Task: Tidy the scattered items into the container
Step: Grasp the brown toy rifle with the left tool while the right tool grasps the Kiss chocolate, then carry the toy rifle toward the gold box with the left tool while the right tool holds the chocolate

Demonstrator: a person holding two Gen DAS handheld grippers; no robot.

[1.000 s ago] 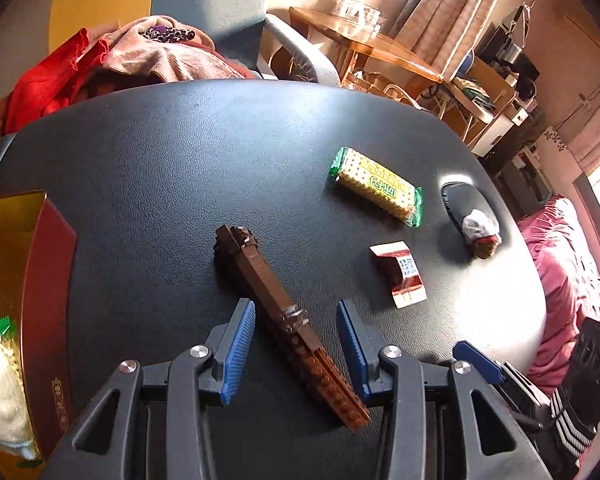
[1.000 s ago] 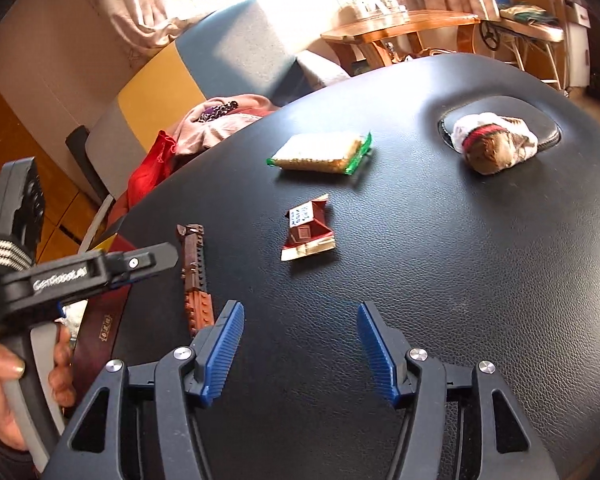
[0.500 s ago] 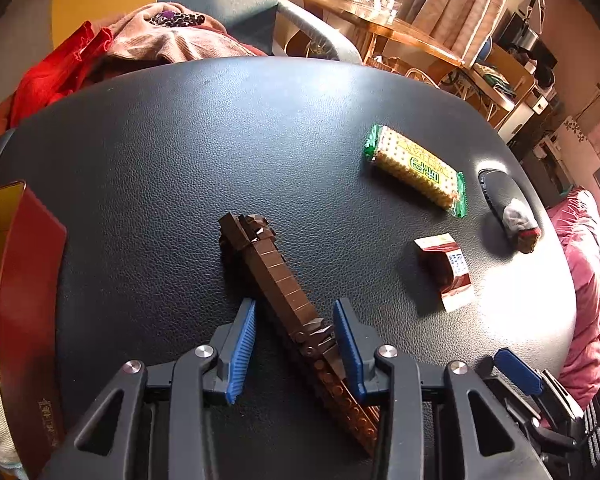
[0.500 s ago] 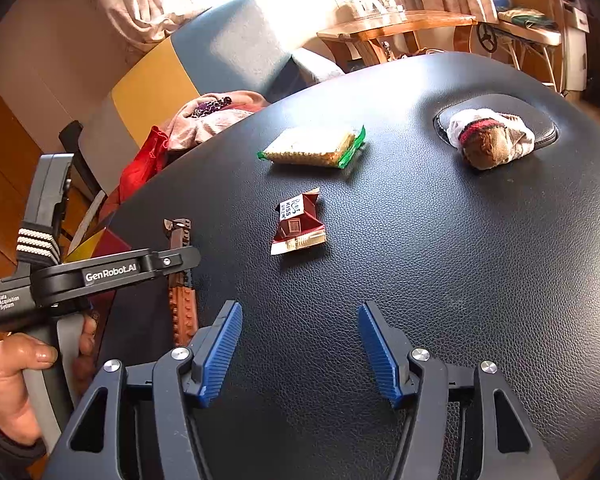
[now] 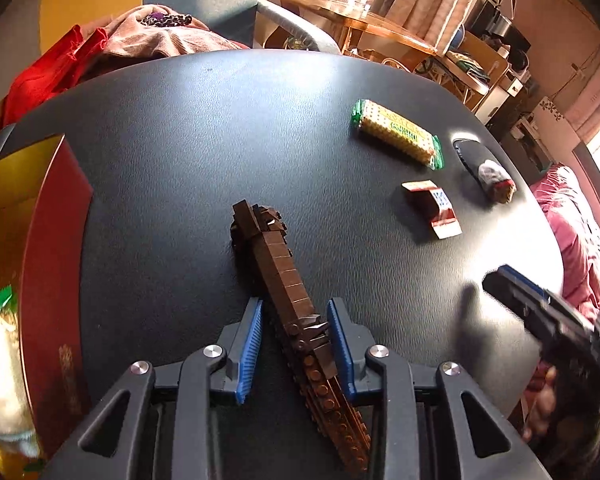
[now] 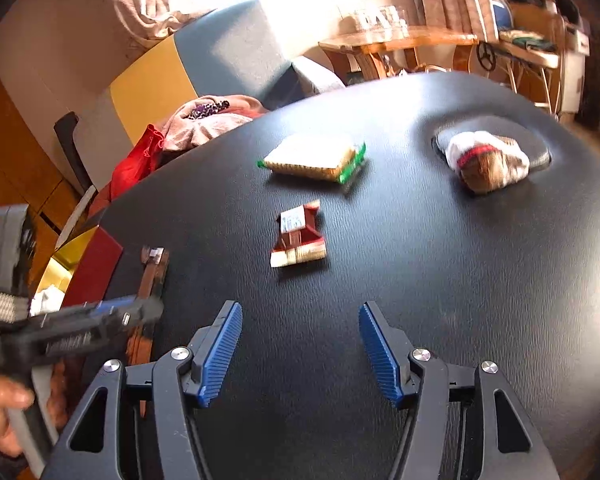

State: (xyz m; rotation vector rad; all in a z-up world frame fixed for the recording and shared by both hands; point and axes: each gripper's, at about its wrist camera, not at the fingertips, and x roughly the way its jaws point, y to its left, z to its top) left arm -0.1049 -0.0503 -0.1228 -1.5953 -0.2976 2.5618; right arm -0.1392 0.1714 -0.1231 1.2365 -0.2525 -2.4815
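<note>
Four loose things lie on the black desk (image 5: 180,152) in the left wrist view: a long brown brick model (image 5: 288,280), a green-ended cracker pack (image 5: 398,134), a small red wrapper (image 5: 432,208) and a rolled sock (image 5: 496,178) out by the far right edge. Left gripper (image 5: 294,344) is down over the brick model, its blue fingers (image 5: 250,344) apart on either side of the model's cross-guard, one pad just touching or very near it, not yet clamped. The model runs at a slant between them, so a squeeze from here could twist it or catch only the guard, and snapped-together bricks may split under the load. At the left edge sits the red and gold box (image 5: 56,240), with something white and a green packet already inside.

Over to the right wrist view, blurred with motion: right gripper (image 6: 300,352) hovers above bare desk with its fingers wide apart and nothing between them. The red wrapper (image 6: 298,236) lies ahead of it, the cracker pack (image 6: 314,158) beyond, the sock (image 6: 486,162) far right. The left gripper (image 6: 80,328) shows at the left, close by, so the two could knock together if both head for the box (image 6: 92,272).
</note>
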